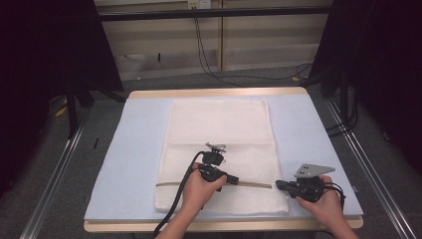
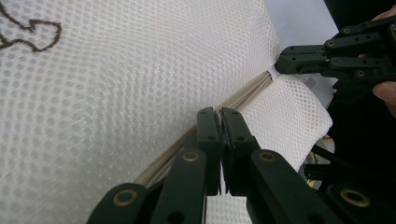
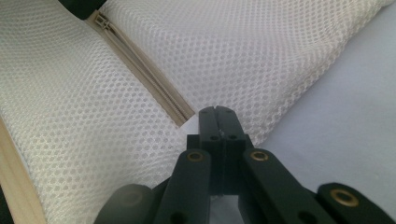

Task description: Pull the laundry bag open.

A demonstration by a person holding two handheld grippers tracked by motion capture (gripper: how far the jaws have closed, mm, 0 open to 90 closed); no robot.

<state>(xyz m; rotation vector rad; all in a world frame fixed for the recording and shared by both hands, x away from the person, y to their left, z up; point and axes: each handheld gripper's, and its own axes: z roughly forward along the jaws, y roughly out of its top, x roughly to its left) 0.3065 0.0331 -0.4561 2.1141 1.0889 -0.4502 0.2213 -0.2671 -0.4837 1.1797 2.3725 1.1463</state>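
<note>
A white mesh bag lies flat on the pale blue mat, with a tan zipper running across its near part. My left gripper rests on that zipper about midway, jaws shut on the zipper pull. My right gripper is at the bag's right edge, shut on the mesh just past the zipper's end. The left gripper view shows the right gripper pinching there, where the zipper ends. Between the two grippers the zipper looks closed.
The mat covers a wooden table with open floor and cables behind it. Metal rails run along both sides, and black curtains hang left and right. A brown stitched mark sits on the mesh. The table's wooden near edge is close to the bag.
</note>
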